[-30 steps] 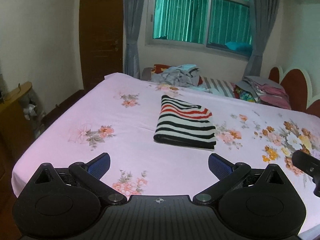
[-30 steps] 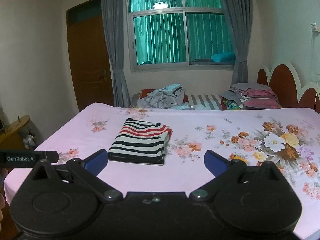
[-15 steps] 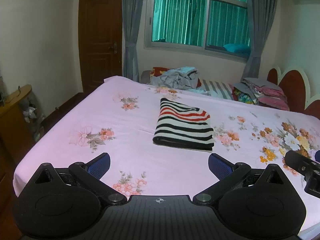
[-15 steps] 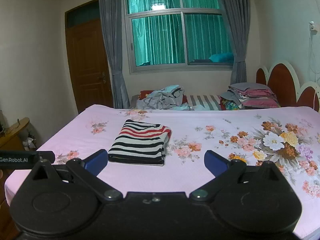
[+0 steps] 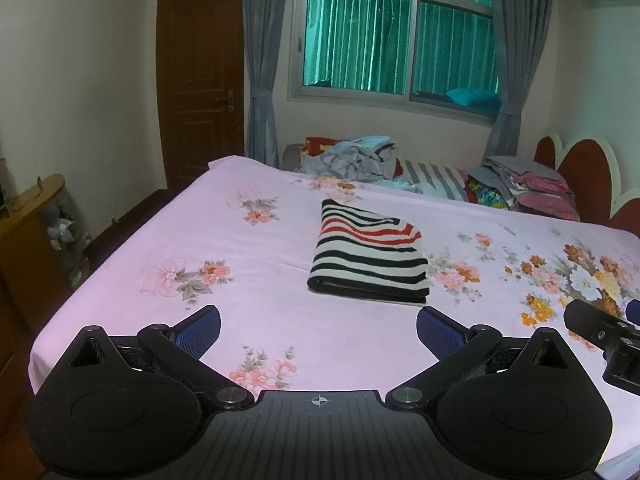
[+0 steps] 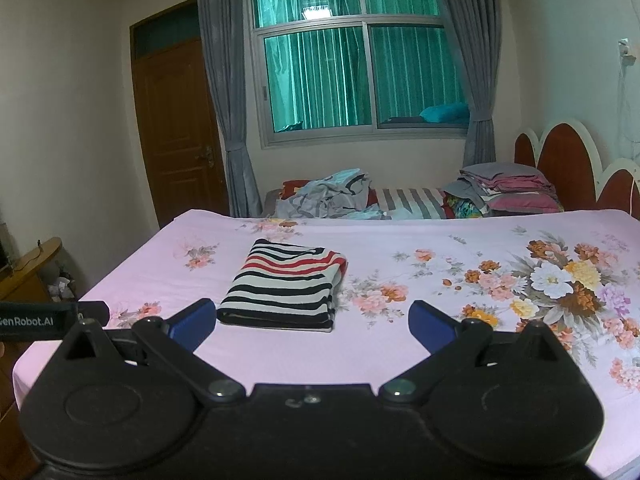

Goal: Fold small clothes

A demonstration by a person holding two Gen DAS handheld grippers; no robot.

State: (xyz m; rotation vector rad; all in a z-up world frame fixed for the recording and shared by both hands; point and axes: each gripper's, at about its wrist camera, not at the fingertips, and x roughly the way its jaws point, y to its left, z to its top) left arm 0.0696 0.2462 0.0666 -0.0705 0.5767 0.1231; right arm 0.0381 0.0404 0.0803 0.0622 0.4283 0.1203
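- Striped garment (image 5: 368, 258) lies folded on the pink floral bed (image 5: 248, 312), mid-sheet.
- Left tongs (image 5: 318, 330) spread wide, empty, hovering near the bed's edge.
- Right tongs (image 6: 312, 326) likewise released, holding nothing.

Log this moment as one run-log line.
left gripper open, empty | right gripper open, empty | striped garment folded on bed

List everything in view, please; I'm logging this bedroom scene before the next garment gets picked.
Striped garment: one, black, white and red, folded, mid-bed.
Bed sheet: one, pink floral.
Loose clothes pile: one, grey-blue, beyond the bed's far edge.
Stacked fabrics: one stack, grey and pink, by the headboard.
Window: one, green curtains behind.
Door: one, brown, shut.
Left hand-held gripper: black, blue pads, open.
Right hand-held gripper: same, open.
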